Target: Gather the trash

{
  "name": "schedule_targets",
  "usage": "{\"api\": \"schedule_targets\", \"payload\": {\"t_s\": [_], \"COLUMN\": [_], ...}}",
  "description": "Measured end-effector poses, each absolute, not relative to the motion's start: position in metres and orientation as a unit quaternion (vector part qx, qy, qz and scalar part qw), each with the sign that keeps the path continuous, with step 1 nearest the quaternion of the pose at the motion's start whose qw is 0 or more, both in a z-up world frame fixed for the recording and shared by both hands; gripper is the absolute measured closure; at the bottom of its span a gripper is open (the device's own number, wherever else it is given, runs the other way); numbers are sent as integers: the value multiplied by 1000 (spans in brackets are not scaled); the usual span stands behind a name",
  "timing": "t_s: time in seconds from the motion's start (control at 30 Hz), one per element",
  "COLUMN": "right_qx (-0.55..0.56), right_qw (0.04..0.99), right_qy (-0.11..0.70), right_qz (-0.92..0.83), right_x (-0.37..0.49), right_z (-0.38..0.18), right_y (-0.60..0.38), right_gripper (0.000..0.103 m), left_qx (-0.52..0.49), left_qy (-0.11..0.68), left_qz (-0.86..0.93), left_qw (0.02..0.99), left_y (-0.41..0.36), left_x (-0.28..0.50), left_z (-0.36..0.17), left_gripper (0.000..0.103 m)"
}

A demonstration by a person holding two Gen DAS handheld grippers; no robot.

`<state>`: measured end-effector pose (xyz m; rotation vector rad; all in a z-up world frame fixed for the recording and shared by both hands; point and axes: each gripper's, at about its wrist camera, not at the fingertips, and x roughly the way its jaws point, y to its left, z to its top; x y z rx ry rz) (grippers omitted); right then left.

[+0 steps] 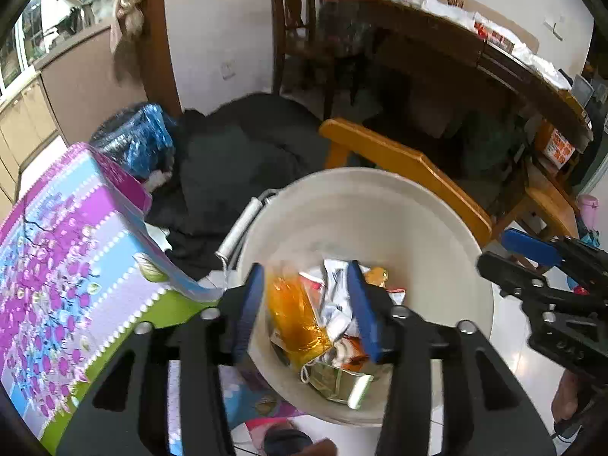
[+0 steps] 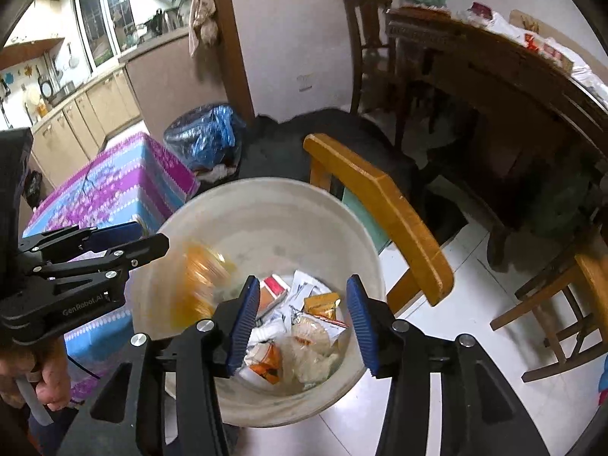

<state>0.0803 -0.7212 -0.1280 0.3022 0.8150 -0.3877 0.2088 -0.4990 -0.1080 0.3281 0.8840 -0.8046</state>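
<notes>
Trash: crinkled foil and paper wrappers, heaped at the bottom of a round, smooth off-white plastic bucket. An orange translucent wrapper, blurred, sits inside the bucket near its left wall. Left gripper and right gripper hang over the bucket; both sets of ribbed blue jaws are spread, gripping nothing. A yellow wooden chair stands just beside the bucket.

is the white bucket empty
No, the white bucket holds a pile of wrappers, including an orange wrapper.
</notes>
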Motion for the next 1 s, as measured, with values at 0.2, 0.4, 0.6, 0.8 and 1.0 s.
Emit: {"api": "schedule_targets", "payload": {"t_s": [0.2, 0.4, 0.6, 0.8, 1.0], "right_qx": [133, 100, 92, 100, 84], "right_qw": [922, 943, 943, 945, 945], "right_qy": [295, 202, 159, 123, 106], "right_qz": [-214, -244, -277, -285, -299], "right_x": [27, -38, -96, -152, -200], "right_z": [-77, -32, -25, -35, -45], "right_y": [-682, -607, -533, -473, -429], "right_gripper": [30, 5, 5, 5, 5], "left_qx": [114, 77, 64, 71, 78], "left_qy": [345, 270, 228, 191, 184], "left_qz": [-377, -358, -347, -358, -373], "left_qw": [852, 890, 907, 911, 906], "left_y": [-449, -372, -307, -264, -244], "left_x": [188, 156, 119, 66, 25], "left_z": [-65, -22, 5, 5, -6], "left_gripper": [13, 6, 6, 6, 6]}}
